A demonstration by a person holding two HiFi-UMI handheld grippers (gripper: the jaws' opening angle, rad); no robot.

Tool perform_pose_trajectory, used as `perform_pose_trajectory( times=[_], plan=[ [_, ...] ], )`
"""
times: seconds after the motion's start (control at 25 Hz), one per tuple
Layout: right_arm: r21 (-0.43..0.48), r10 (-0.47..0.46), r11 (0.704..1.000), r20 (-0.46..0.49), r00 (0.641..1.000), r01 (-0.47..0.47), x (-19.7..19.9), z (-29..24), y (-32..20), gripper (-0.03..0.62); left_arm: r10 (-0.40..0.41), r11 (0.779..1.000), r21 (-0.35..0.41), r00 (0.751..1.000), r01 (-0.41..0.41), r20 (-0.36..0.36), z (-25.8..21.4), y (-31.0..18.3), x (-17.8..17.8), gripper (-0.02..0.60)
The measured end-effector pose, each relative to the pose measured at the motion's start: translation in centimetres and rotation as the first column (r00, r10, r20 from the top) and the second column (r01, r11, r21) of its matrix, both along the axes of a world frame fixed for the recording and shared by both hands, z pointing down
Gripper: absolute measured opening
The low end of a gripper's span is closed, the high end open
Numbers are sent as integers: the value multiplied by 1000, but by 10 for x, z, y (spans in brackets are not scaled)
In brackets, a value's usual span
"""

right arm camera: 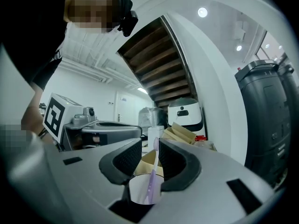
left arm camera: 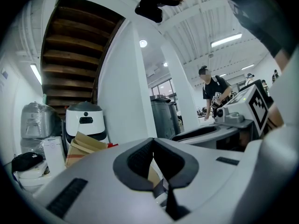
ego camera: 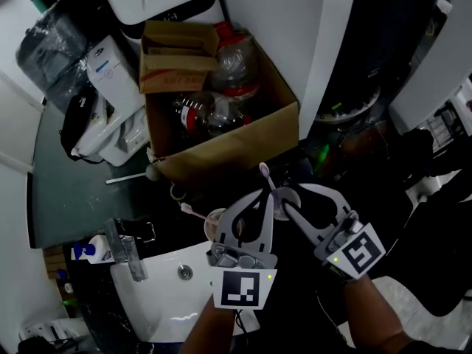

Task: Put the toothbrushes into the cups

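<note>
Your left gripper had its jaws pressed together. A thin grey bit showed at the pinch, too small to tell what it was. The tips of those jaws were just beside the cup. Your right gripper pinched that cup, deep between its jaws. A purple toothbrush stood in the cup, and its head poked up between the pads.

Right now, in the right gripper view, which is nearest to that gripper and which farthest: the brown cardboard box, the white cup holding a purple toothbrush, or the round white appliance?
1. White cup: between the jaws, bottom centre.
2. Cardboard box: behind it, slightly right.
3. White appliance: farthest, beyond the box.
</note>
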State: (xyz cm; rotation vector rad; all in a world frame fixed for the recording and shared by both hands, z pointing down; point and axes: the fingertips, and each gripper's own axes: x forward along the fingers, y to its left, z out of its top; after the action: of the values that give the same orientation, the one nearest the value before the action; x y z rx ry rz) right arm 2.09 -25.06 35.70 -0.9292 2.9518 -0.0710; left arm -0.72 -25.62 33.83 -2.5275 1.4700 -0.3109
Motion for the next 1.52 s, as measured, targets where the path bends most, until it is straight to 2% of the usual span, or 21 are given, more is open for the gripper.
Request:
perform_pose_trajectory(
  times=[0.2,0.28,0.32,0.4,0.52,0.92,1.28,1.52],
  plan=[
    [9,13,1000,-6,1000,-13,4,-2,-1,123,2,1000,-11,1000,-2,-1,3,0,2,9],
    [41,40,998,-58,998,-37,6,0,-2,107,-1,1000,-16,1000,1,-7,4,0,1,9],
    [70,59,996,-103,993,-51,6,2,-2,35,-2,1000,-18,1000,2,-10,5,0,1,9],
    [118,89,991,-196,977,-66,5,9,-2,31,-3,1000,-18,1000,3,-15,6,0,1,9],
    [132,98,989,-245,965,-67,4,14,1,31,0,1000,-14,1000,0,-11,7,0,1,9],
    [160,119,983,-199,973,-88,5,-17,10,31,27,1000,4,999,-27,-43,-8,10,5,8],
    [219,125,972,-170,977,-87,8,-57,47,31,38,998,56,998,-36,-40,-39,41,11,9],
    [273,120,959,-146,982,-76,9,-98,80,31,12,999,49,993,-6,-115,-60,69,11,9]
  ],
)
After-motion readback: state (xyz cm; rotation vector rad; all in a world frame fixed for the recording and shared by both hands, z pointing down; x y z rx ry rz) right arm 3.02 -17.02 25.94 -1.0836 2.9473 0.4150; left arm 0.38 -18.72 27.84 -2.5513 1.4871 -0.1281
